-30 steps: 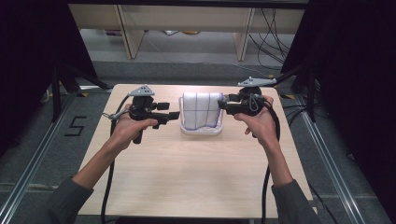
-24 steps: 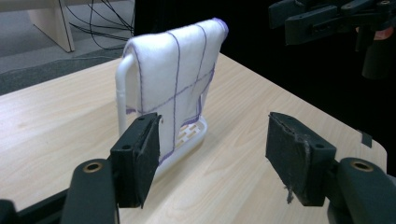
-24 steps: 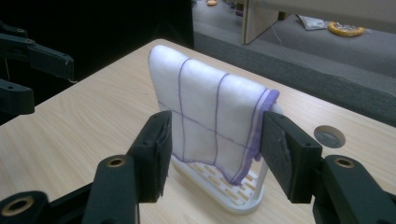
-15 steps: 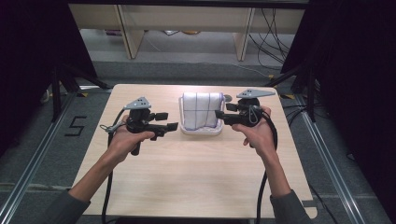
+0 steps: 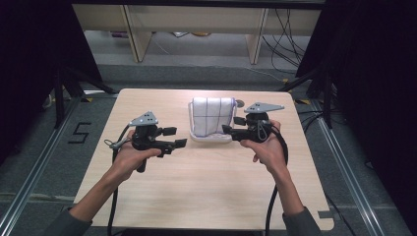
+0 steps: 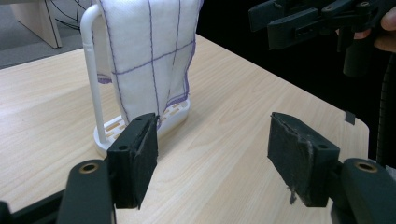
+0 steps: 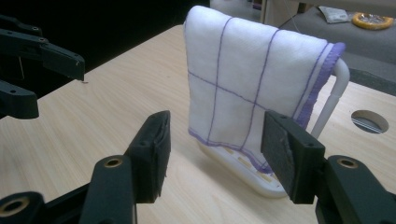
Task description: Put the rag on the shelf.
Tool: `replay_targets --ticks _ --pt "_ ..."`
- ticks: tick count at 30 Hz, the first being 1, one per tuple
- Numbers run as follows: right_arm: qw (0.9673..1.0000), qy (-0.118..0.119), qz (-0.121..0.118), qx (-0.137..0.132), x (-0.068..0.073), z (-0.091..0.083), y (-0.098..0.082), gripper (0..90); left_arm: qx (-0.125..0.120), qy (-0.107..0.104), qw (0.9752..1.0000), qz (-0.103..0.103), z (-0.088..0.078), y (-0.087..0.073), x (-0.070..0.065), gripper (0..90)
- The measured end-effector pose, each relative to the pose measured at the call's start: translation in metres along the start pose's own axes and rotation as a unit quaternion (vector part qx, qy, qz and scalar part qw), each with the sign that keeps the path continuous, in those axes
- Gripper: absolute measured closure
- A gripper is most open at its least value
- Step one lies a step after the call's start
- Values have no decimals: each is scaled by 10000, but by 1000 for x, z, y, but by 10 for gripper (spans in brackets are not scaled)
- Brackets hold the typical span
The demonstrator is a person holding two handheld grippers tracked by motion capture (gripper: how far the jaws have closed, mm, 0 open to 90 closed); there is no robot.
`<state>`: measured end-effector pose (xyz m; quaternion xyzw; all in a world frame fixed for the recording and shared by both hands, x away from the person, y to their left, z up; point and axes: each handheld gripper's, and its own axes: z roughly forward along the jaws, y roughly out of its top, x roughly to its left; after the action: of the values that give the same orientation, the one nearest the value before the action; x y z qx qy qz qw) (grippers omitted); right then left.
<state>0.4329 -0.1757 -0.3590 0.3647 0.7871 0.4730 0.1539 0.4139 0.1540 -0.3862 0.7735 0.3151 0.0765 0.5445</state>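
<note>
A white cloth (image 5: 212, 115) with purple grid lines hangs over a white rack (image 5: 211, 138) at the table's far middle. My left gripper (image 5: 175, 137) is held open just left of the rack's near corner, nothing between its pads (image 6: 140, 151). In the left gripper view the cloth (image 6: 149, 56) and the rack's bar (image 6: 92, 70) stand ahead to the left. My right gripper (image 5: 232, 126) is open beside the rack's right end. In the right gripper view the cloth (image 7: 252, 79) hangs straight ahead past its empty pads (image 7: 287, 149).
The wooden table (image 5: 206, 191) has bare room in front of the rack. A round cable hole (image 5: 239, 103) lies behind the rack's right end. Table edges drop to a grey floor with cables (image 5: 285, 29) and shelf legs (image 5: 132, 29) beyond.
Both grippers have drawn back toward the person and away from the rack's ends. The cloth still hangs on the rack as before.
</note>
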Motion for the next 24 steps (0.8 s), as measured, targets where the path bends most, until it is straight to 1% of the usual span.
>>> replay_targets --ticks 1,2,3,4,5,6,7,8,10,11,12,13,15,16,18,19,20,22,23,24 --pt "10000 0 0 0 0 0 0 436 3 -23 10000 27 -1 -1 0 329" --pt "9999 64 88 -6 2 1 -1 435 1 -12 10000 7 -2 -3 -1 329" --pt "10000 34 61 54 3 0 -2 431 4 -33 10000 17 -3 -5 -1 329" --pt "10000 33 80 14 4 1 -4 429 18 -36 10000 10 -3 -6 -1 328" --pt "9999 4 88 74 5 1 -4 428 34 -39 10000 33 -4 -8 -2 327" --pt "10000 33 6 68 4 2 -5 425 21 -38 10000 26 -5 -10 -2 327" --pt "9999 21 88 90 6 2 -7 421 13 -58 10000 31 -5 -12 -3 326" --pt "9999 2 107 63 7 2 -9 411 43 -65 10000 47 -6 -15 -4 326" --pt "9999 47 68 95 7 3 -10 402 69 -72 9999 46 -6 -17 -4 321" --pt "9998 86 144 104 10 3 -13 387 84 -117 9999 64 -6 -20 -5 317" --pt "9998 86 144 104 10 3 -13 387 84 -117 9999 64 -6 -20 -5 316" --pt "9999 83 99 97 10 3 -15 379 114 -70 9999 74 -6 -23 -6 316" --pt "9998 87 116 107 11 4 -19 373 127 -111 9998 86 -5 -27 -6 312" --pt "9998 84 132 102 11 5 -21 364 163 -72 9998 74 -5 -29 -8 309" --pt "9995 171 170 203 13 8 -28 344 206 -109 9997 106 -3 -35 -10 303" --pt "9995 173 203 195 14 10 -30 338 206 -109 9997 106 -3 -35 -10 301" --pt "9993 189 178 265 15 10 -31 333 251 -81 9995 144 -2 -37 -11 300" --pt "9992 183 185 296 16 11 -32 332 266 -112 9994 180 0 -40 -13 298" --pt "9990 193 261 304 18 12 -33 332 299 -106 9994 170 2 -43 -14 292" --pt "9992 246 128 279 17 14 -33 332 343 -122 9992 142 3 -45 -14 287"
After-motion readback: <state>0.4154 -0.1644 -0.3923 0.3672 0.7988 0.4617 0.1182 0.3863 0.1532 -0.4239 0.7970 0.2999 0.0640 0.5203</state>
